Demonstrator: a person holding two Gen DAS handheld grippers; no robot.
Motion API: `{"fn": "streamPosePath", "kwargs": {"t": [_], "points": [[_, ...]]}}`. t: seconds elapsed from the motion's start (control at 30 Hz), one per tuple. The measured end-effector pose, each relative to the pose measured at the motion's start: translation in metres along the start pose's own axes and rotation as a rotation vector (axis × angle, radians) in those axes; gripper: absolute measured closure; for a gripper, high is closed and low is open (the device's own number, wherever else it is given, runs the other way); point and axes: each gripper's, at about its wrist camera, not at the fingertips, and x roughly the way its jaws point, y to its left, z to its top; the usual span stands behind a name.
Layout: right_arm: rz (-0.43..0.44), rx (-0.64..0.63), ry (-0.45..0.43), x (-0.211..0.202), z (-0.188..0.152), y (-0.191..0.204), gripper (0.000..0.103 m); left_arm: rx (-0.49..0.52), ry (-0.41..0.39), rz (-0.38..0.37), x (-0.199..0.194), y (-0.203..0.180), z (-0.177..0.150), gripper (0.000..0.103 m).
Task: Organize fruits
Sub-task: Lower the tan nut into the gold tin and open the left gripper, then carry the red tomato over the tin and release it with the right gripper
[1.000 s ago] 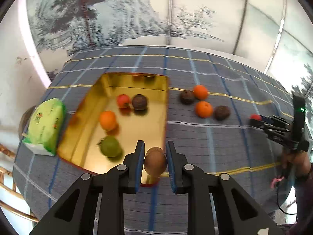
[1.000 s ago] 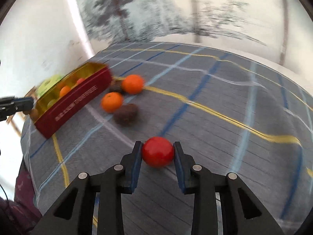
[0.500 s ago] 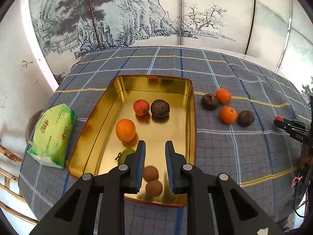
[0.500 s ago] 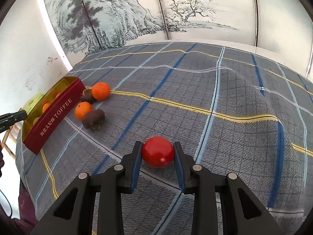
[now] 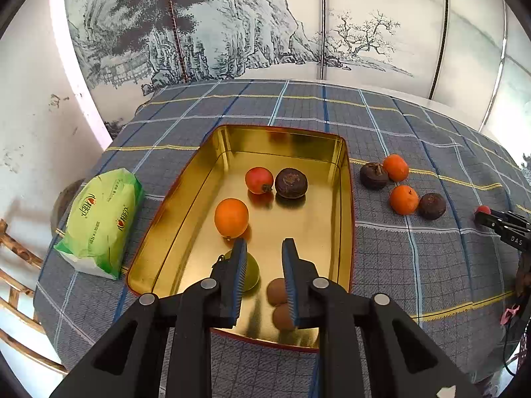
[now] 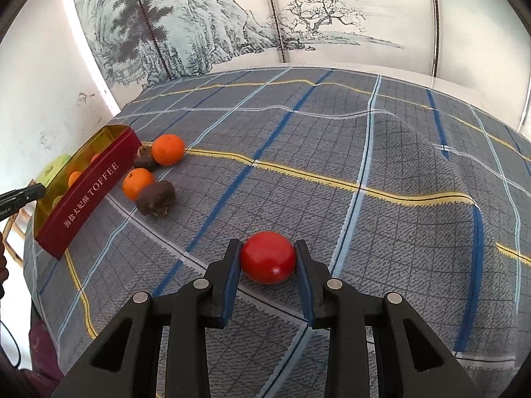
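Fruit lay split between a gold tin (image 5: 345, 199) and the checked cloth (image 5: 431, 265) over the bench. The left gripper (image 5: 262, 282) hung above the near end of the tin with its fingers apart and nothing between them. In the tin sat a red fruit (image 5: 259, 180) touching a dark brown one (image 5: 291, 182) toward the far end, an orange (image 5: 231, 217) in the middle, a green fruit (image 5: 251, 273) partly hidden behind the left finger, and two small brown fruits (image 5: 277, 292) touching each other at the near end. Right of the tin, on the cloth, four fruits clustered: a dark one (image 5: 374, 175) against an orange (image 5: 395, 167), and another orange (image 5: 403, 199) against a dark one (image 5: 431, 206). A green packet (image 5: 99, 219) lay just left of the tin. Well to the right of that cluster, the right gripper (image 6: 267, 260) was clamped on a red tomato (image 6: 267, 257) resting on the cloth. From that side the tin's red wall read TOFFEE (image 6: 104, 177). A painted landscape screen (image 5: 232, 26) stood behind the bench.
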Motion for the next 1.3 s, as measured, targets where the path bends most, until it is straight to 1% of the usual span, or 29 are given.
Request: {"fn": "streamPosePath", "kwargs": {"t": [0.1,0.33,0.37,0.53,0.6,0.83,1.0,1.03,1.07,1.1,1.3], "points": [[-0.002,0.000,-0.003,-0.001,0.000,0.000,0.070,0.007,-0.013,0.016,-0.004,-0.004,-0.001,0.079],[0.006,0.008,-0.002,-0.003,0.000,0.003,0.070,0.042,-0.049,0.066,-0.012,-0.010,-0.002,0.065],[0.010,0.008,-0.005,-0.005,0.001,0.004,0.070,0.045,-0.054,0.072,-0.013,-0.010,-0.002,0.062],[0.040,0.002,-0.023,-0.016,0.010,0.015,0.070,0.054,-0.078,0.110,-0.018,-0.008,-0.004,0.052],[0.057,-0.005,-0.031,-0.020,0.015,0.024,0.070,0.056,-0.083,0.123,-0.019,-0.006,-0.006,0.050],[0.139,-0.068,-0.054,-0.027,0.035,0.070,0.070,0.050,-0.099,0.151,-0.022,0.002,-0.010,0.040],[0.229,-0.128,-0.058,-0.026,0.051,0.117,0.070,0.036,-0.108,0.171,-0.024,0.011,-0.015,0.037],[0.245,-0.139,-0.056,-0.025,0.053,0.125,0.070,0.034,-0.109,0.173,-0.024,0.012,-0.016,0.036],[0.270,-0.154,-0.053,-0.023,0.056,0.138,0.070,0.029,-0.108,0.176,-0.024,0.015,-0.017,0.032],[0.286,-0.164,-0.049,-0.021,0.059,0.147,0.070,0.023,-0.109,0.181,-0.025,0.018,-0.018,0.031],[0.365,-0.240,-0.015,-0.003,0.067,0.206,0.070,-0.011,-0.111,0.198,-0.026,0.036,-0.025,0.027]]}}
